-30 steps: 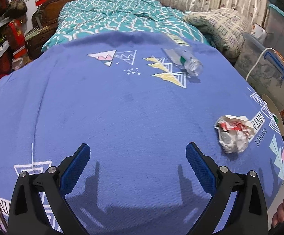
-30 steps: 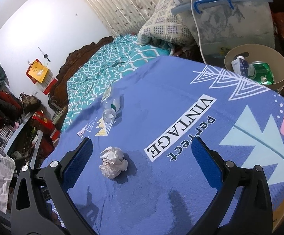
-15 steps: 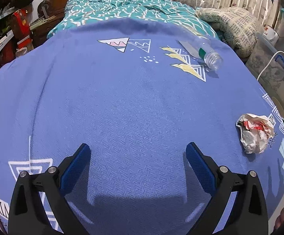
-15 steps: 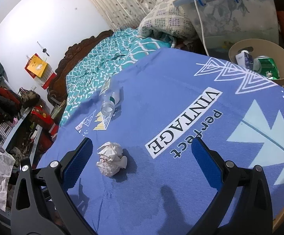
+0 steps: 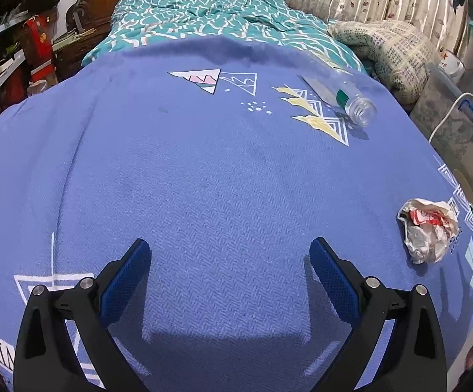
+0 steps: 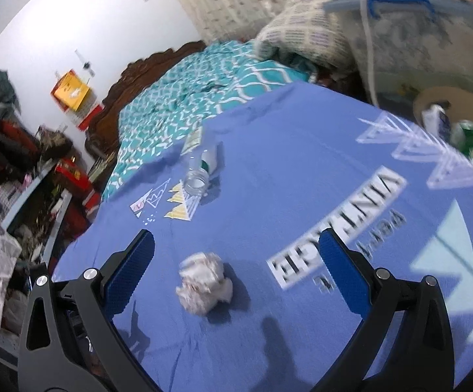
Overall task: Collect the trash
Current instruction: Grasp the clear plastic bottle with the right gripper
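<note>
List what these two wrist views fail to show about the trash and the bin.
- Bin, right wrist view: motion blur and the blue blanket hide its lower part; the items inside are unreadable.
- Bin, left wrist view: only a rim sliver shows past the blanket edge.
- Plastic bottle: whether it has a cap is hidden, far end turned away.
- Crumpled paper: its print is blurred in the right wrist view.
</note>
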Demonstrator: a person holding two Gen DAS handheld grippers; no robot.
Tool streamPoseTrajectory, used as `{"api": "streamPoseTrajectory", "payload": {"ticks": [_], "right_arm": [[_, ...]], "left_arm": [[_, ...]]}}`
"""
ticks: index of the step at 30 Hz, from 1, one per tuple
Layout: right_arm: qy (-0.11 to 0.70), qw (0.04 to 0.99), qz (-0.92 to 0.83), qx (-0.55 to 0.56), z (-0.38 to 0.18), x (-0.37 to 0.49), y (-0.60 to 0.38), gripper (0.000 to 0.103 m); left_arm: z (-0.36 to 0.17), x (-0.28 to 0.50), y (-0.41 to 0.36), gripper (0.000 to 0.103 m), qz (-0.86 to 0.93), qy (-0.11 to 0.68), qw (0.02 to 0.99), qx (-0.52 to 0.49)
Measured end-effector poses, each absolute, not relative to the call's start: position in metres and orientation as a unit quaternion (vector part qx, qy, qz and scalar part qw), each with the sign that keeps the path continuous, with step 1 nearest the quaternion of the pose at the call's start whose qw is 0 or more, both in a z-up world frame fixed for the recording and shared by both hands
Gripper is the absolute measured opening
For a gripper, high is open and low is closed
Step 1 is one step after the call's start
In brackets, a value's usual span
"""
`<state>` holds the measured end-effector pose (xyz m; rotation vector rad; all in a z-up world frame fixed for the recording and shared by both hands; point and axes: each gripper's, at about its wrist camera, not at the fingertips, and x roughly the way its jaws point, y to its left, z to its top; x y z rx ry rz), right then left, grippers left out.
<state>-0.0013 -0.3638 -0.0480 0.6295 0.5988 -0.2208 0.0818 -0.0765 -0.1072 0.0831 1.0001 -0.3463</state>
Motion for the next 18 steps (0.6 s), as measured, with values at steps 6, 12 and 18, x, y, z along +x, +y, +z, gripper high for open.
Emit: {"api": "streamPoseTrajectory", "payload": {"ticks": [6, 12, 18], "right_arm": [[0.374, 0.91, -0.049, 0.173, -0.028, 0.095, -0.357, 0.1], [0.484, 0.86, -0.005, 0.162, -0.057, 0.213, -0.36, 0.099], [0.55, 0.817, 0.001, 0.176, -0.089, 0.284, -0.359, 0.09]], "left_arm": [[-0.108, 0.082, -0.076, 0.094, -0.165, 0.477, 0.863, 0.038], [-0.107, 0.082, -0.076, 0.094, -0.165, 0.476, 0.863, 0.035], [-0.106, 0.084, -0.068, 0.094, -0.17, 0.473, 0.864, 0.013]]}}
